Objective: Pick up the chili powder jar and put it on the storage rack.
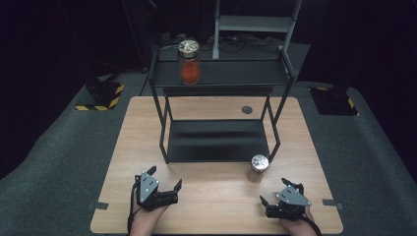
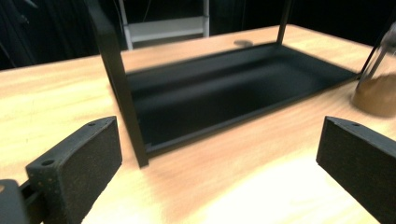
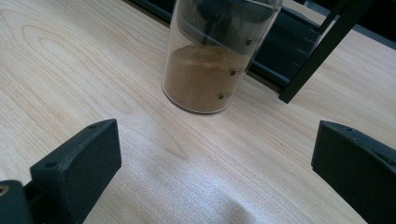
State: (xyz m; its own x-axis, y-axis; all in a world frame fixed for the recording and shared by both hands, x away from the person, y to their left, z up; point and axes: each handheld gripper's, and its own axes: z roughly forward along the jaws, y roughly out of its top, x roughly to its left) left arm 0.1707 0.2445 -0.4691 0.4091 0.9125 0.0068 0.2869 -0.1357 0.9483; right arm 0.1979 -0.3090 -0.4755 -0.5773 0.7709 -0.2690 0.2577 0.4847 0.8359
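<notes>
Glass, cylindrical jar point(image 3: 210, 56) of brown powder stands on grained wood table point(image 3: 70, 70) at twelve o'clock from right gripper point(image 3: 215, 182); both it and left gripper point(image 2: 215, 177) gape empty.

- A lab-style recording setup: dark curtained surroundings and grey carpeted floor point(image 1: 59, 162).
- Yellow-and-black hazard-striped stand bases point(image 1: 101, 98) flank a light wooden table point(image 1: 216, 196).
- Cables trail behind the black metal two-tier shelf point(image 1: 221, 73).
</notes>
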